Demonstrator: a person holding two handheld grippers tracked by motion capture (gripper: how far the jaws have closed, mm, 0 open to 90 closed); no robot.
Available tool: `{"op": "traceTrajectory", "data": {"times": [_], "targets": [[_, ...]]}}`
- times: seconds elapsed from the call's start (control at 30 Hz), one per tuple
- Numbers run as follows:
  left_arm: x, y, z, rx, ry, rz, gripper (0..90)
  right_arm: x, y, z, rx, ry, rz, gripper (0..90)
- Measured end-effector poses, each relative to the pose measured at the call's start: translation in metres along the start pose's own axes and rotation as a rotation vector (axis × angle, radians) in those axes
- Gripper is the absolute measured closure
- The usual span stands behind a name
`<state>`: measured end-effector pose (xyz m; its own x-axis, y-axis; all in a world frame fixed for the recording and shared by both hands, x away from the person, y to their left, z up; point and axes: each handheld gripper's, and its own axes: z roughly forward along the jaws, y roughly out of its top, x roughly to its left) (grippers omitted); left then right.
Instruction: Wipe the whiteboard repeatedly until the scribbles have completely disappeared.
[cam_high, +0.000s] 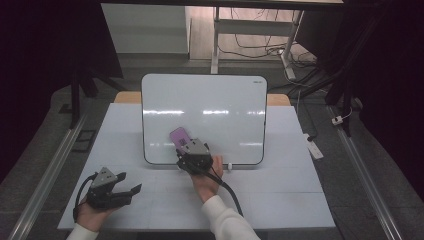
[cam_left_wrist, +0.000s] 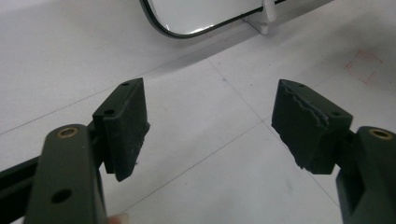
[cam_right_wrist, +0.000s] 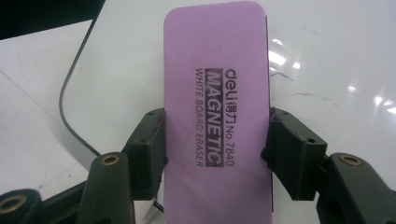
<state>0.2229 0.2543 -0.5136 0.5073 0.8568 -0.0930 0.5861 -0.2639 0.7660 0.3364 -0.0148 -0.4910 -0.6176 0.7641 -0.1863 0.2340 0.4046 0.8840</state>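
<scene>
Pink rectangular foam eraser, printed "deli MAGNETIC No.7840 WHITE BOARD ERASER", lies flat on the white glossy whiteboard near its lower left corner, clamped by its long sides in the right tongs. Left tongs stand wide apart, holding nothing, above the white bench near its front left corner.

A purple whiteboard eraser, printed "deli Magnetic White Board Eraser No. 7840", lies flat against the glossy whiteboard, near the board's lower edge, label facing up.
</scene>
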Motion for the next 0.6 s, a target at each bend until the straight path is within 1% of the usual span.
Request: {"op": "traceTrajectory", "data": {"times": [0.07, 0.13, 0.17, 0.23, 0.33, 0.4, 0.43, 0.47, 0.5, 0.53, 0.57, 0.6], "targets": [[0.0, 0.0, 0.0, 0.0, 0.0, 0.0, 27.8, -0.006, 0.001, -0.002, 0.003, 0.03, 0.014, 41.3], [0.0, 0.0, 0.0, 0.001, 0.001, -0.001, 27.7, -0.013, 0.0, -0.006, 0.007, -0.002, -0.002, 41.3], [0.0, 0.0, 0.0, 0.001, 0.001, 0.0, 27.8, -0.019, 0.0, -0.009, 0.005, -0.015, -0.001, 41.3], [0.0, 0.0, 0.001, 0.001, 0.004, 0.0, 27.8, -0.033, -0.001, -0.016, -0.002, -0.046, 0.016, 41.3], [0.0, 0.0, 0.001, 0.002, 0.006, -0.001, 27.8, -0.055, -0.004, -0.026, -0.006, -0.11, 0.033, 41.3], [0.0, 0.001, 0.001, 0.001, 0.007, -0.002, 27.8, -0.068, -0.005, -0.032, -0.015, -0.128, 0.056, 41.3], [0.0, 0.001, 0.001, 0.002, 0.005, -0.003, 27.8, -0.071, -0.006, -0.033, -0.018, -0.124, 0.069, 41.3], [0.0, 0.001, 0.001, 0.002, 0.006, -0.003, 27.8, -0.071, -0.006, -0.033, -0.022, -0.126, 0.075, 41.4], [0.0, 0.001, 0.001, 0.001, 0.007, -0.004, 27.7, -0.067, -0.007, -0.032, -0.025, -0.136, 0.067, 41.4], [0.0, 0.001, 0.001, 0.001, 0.007, -0.004, 27.8, -0.057, -0.007, -0.027, -0.032, -0.11, 0.07, 41.4], [0.0, 0.001, 0.001, 0.001, 0.007, -0.005, 27.8, -0.057, -0.007, -0.027, -0.032, -0.11, 0.07, 41.4], [0.001, 0.001, 0.001, 0.001, 0.006, -0.006, 27.8, -0.05, -0.008, -0.023, -0.033, -0.091, 0.066, 41.4]]}}
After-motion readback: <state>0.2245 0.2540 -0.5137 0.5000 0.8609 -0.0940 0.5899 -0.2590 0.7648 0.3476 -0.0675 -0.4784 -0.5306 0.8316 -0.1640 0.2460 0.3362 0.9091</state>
